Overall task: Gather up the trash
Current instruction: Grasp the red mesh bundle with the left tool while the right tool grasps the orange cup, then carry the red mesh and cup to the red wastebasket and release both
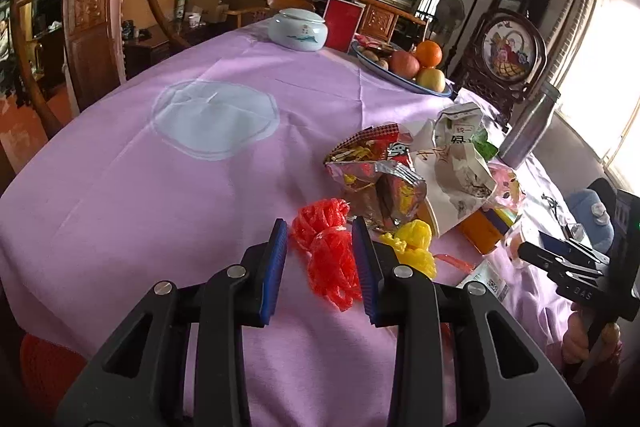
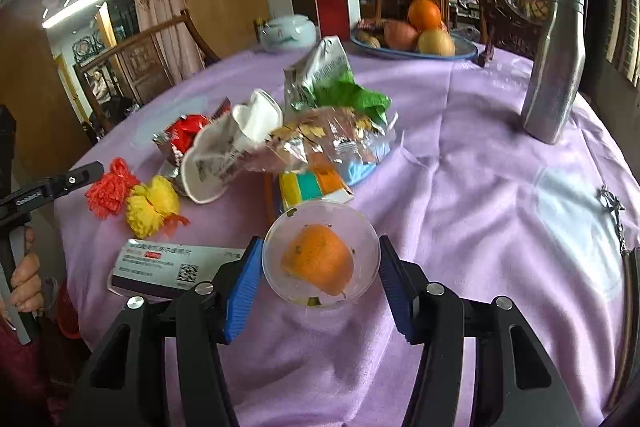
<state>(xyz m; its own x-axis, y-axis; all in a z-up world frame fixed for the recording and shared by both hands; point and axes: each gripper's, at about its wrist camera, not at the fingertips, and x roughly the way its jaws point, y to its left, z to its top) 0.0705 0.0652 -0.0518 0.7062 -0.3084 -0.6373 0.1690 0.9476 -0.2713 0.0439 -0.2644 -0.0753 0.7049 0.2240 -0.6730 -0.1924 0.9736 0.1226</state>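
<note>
Trash lay heaped on the purple tabletop (image 1: 120,187): left tongs (image 1: 320,259) clenched a red plastic bag (image 1: 328,259), right tongs (image 2: 320,279) flanked a clear cup (image 2: 320,255) holding orange peel, apparently touching, wrappers (image 2: 320,143) beyond.

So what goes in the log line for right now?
left claw: around red bag | right claw: around clear cup, orange peel inside
</note>
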